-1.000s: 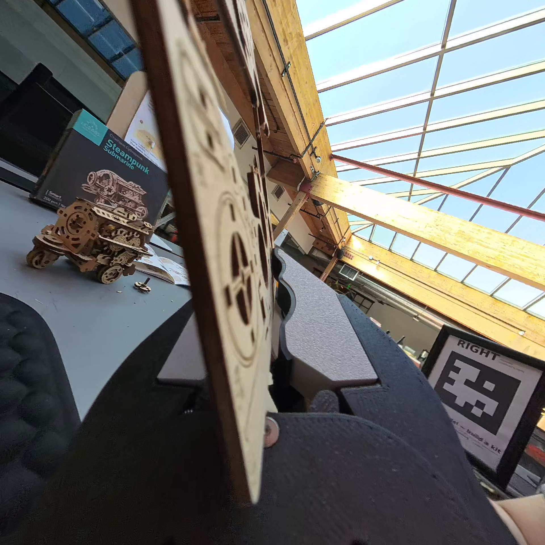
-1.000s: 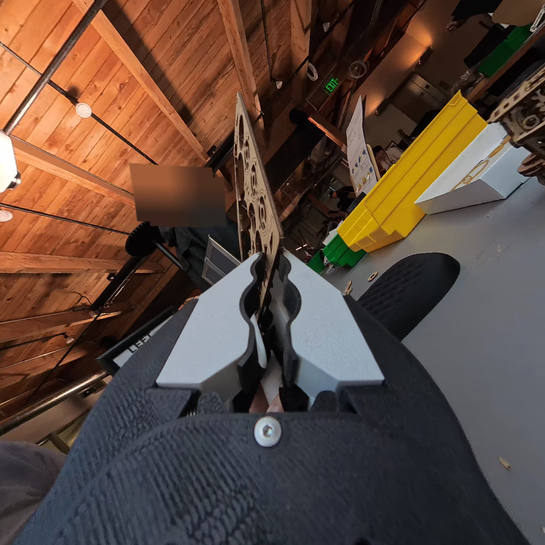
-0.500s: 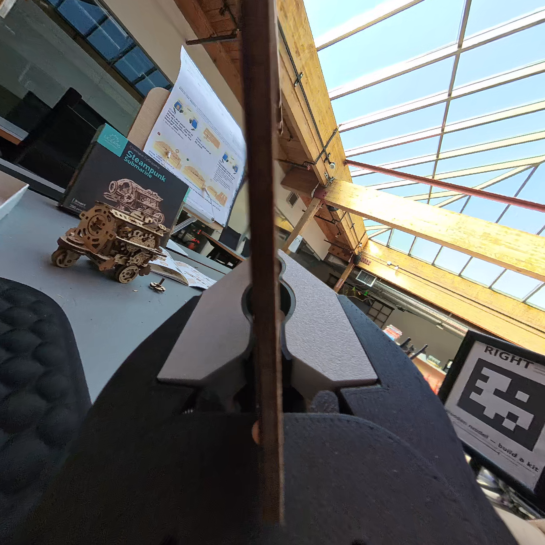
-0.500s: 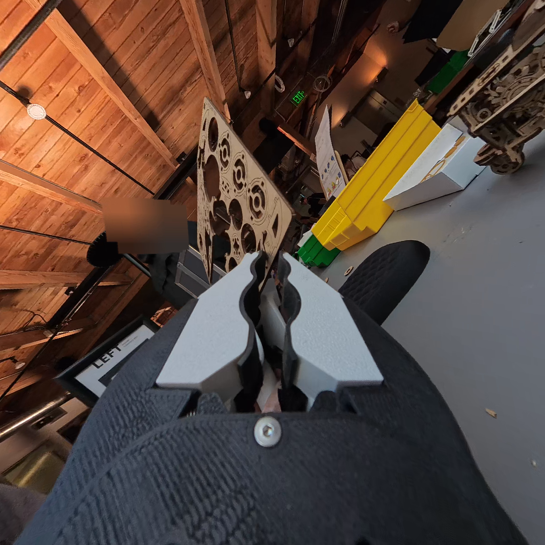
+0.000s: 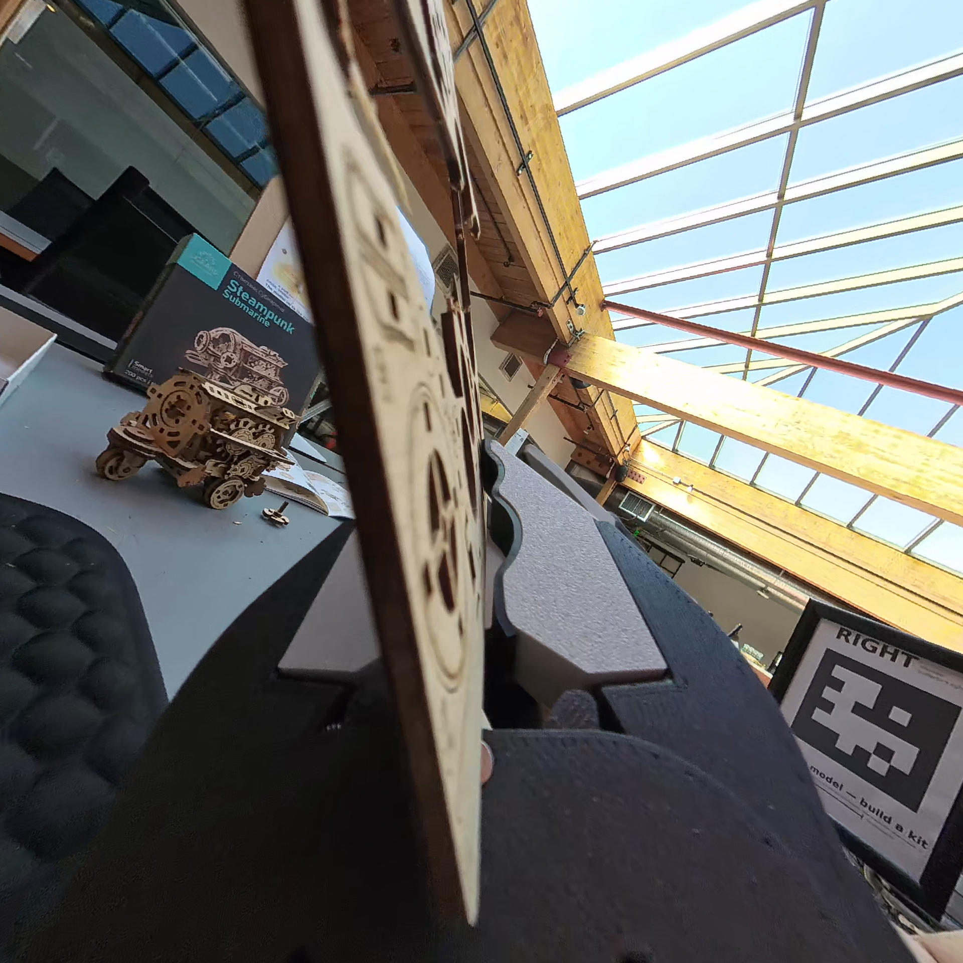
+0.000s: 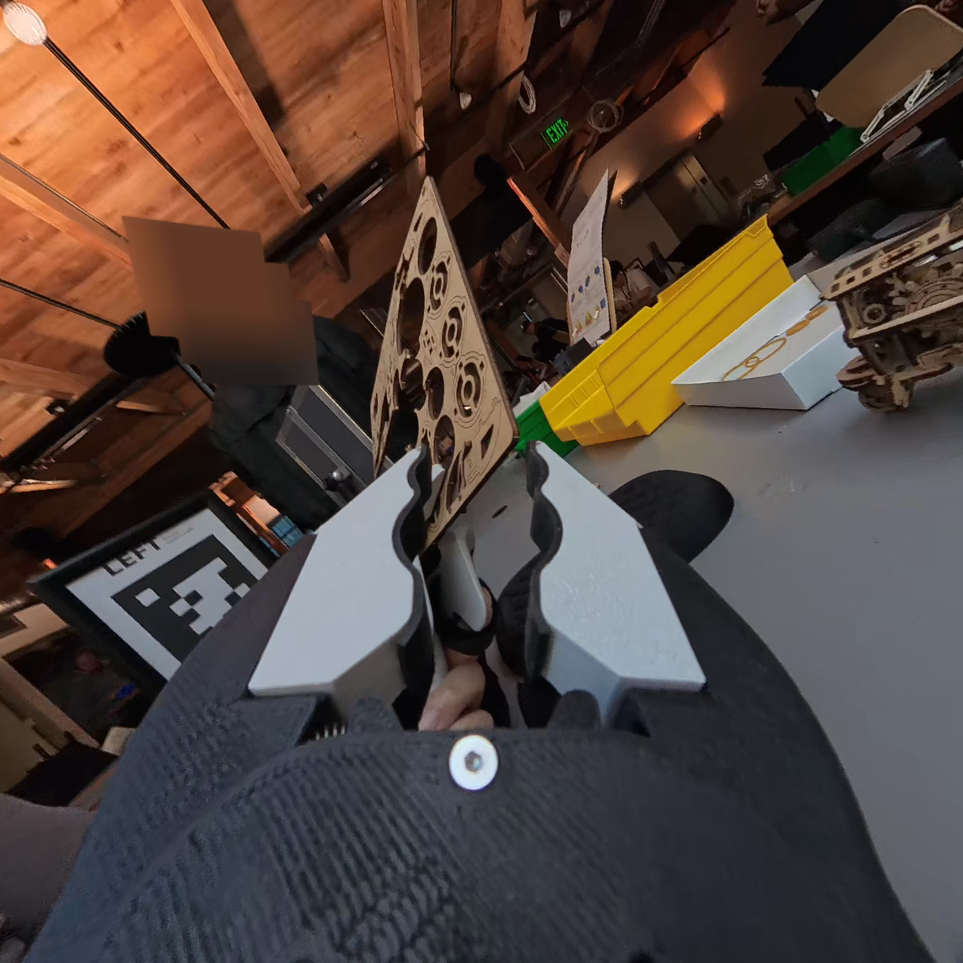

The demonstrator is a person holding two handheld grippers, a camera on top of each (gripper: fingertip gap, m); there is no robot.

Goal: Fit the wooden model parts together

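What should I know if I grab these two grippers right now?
Left gripper: shut on the wooden parts sheet, held upright above the table.
Right gripper: open, empty, the sheet's lower corner between its fingers.
Built model and a small loose piece sit on the table.
Done: several holes already punched in the sheet.
Left: free a part, fit it on.

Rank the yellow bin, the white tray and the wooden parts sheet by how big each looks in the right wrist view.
1. Wooden parts sheet: looks largest, though it is much nearer the camera, so its true rank is unsure.
2. Yellow bin: slightly smaller in the picture.
3. White tray: smallest; partly hidden by the wooden model.
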